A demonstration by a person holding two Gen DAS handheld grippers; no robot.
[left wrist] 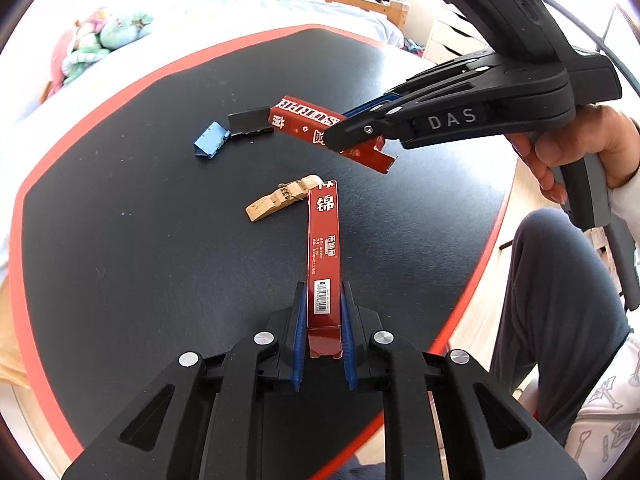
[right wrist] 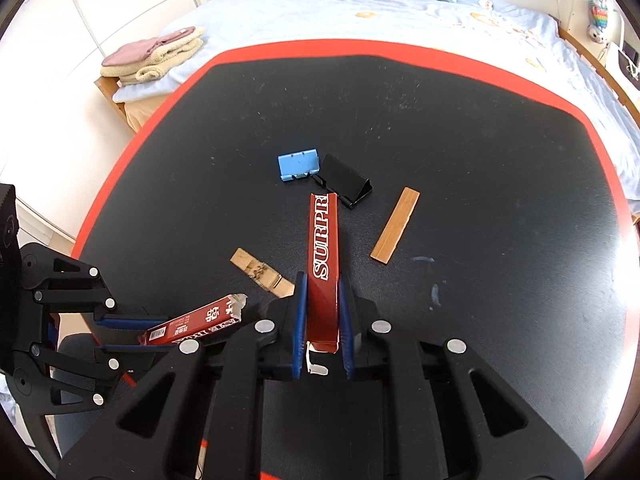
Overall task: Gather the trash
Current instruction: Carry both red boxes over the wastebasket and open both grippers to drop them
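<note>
My left gripper [left wrist: 323, 292] is shut on a long red box with Chinese print [left wrist: 323, 248], held above the black table [left wrist: 120, 260]. It also shows in the right wrist view [right wrist: 196, 326], at the lower left, in the left gripper [right wrist: 160, 330]. My right gripper [right wrist: 323, 280] is shut on a second red box marked "SURPR" [right wrist: 323, 240]. In the left wrist view that box [left wrist: 308, 130] hangs from the right gripper [left wrist: 340, 136] above the table.
On the table lie a blue binder clip [right wrist: 298, 165], a black binder clip [right wrist: 346, 184], a wooden clothespin [right wrist: 262, 272] and a flat wooden strip [right wrist: 395, 226]. A bed [right wrist: 400, 20] with plush toys runs behind the table. The person's leg [left wrist: 560, 300] is at the right.
</note>
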